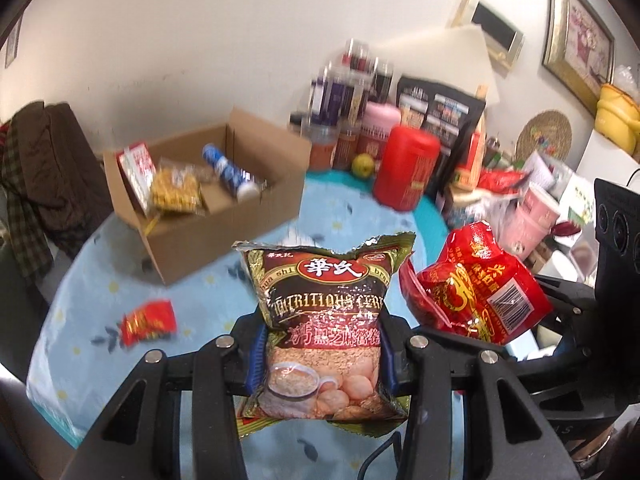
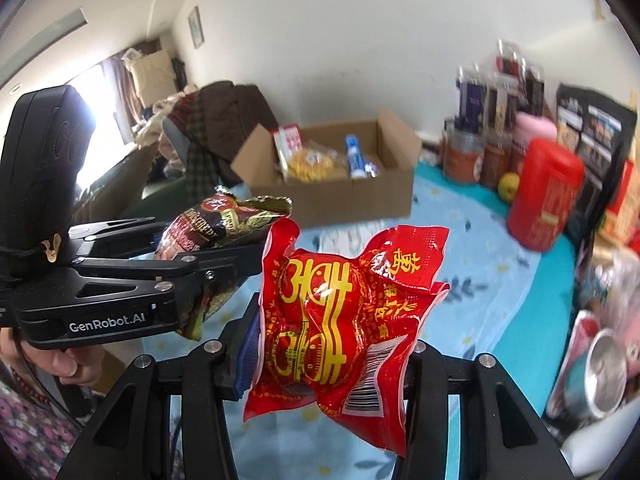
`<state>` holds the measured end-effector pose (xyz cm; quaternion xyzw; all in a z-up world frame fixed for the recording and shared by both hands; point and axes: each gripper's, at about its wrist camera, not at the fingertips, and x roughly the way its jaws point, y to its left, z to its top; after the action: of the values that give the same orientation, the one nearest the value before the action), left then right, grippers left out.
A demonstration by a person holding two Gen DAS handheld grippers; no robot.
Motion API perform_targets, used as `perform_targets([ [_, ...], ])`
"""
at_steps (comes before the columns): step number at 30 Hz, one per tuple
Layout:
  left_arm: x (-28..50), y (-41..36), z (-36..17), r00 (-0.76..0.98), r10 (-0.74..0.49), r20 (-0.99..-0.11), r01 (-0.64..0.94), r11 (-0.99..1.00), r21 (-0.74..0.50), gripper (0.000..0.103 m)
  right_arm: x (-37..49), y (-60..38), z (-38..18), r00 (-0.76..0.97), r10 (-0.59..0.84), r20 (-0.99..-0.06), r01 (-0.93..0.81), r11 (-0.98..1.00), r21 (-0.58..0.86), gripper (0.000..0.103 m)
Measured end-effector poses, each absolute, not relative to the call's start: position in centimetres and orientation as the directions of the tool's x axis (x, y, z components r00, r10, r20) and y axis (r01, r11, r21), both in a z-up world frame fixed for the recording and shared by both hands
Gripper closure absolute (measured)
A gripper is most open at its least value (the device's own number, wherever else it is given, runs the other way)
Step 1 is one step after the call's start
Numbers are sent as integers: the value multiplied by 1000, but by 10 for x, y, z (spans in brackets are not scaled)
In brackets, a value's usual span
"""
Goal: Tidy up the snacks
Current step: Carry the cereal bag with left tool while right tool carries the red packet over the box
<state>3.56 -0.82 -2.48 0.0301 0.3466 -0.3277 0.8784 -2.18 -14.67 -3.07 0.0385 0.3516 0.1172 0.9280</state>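
My left gripper (image 1: 320, 364) is shut on a brown cereal packet (image 1: 322, 320) and holds it upright above the blue tablecloth. My right gripper (image 2: 326, 356) is shut on a red snack packet (image 2: 340, 320) with yellow characters. The two grippers are side by side: the red packet shows at the right in the left wrist view (image 1: 476, 284), and the cereal packet (image 2: 216, 232) in the left gripper (image 2: 224, 264) shows at the left in the right wrist view. An open cardboard box (image 1: 224, 220) (image 2: 360, 196) with several snacks inside stands on the table beyond both.
A small red packet (image 1: 148, 320) lies on the tablecloth (image 1: 100, 300) at the left. A red canister (image 1: 406, 168) (image 2: 548, 192), jars, a green fruit (image 1: 363, 165) and dark bags crowd the back right. Cups and cans (image 2: 600, 372) sit at the right edge.
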Motion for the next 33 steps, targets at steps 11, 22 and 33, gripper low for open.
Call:
perform_targets([
  [11, 68, -9, 28, 618, -593, -516, 615, 774, -153, 59, 15, -147, 20, 782, 254, -569, -228, 967, 117, 56],
  [22, 118, -10, 71, 688, -600, -407, 608, 783, -127, 59, 69, -150, 61, 837, 262, -481, -257, 963, 77, 56],
  [33, 195, -17, 89, 747, -556, -363, 564, 820, -94, 59, 149, -153, 80, 849, 287, -444, -299, 953, 44, 56],
])
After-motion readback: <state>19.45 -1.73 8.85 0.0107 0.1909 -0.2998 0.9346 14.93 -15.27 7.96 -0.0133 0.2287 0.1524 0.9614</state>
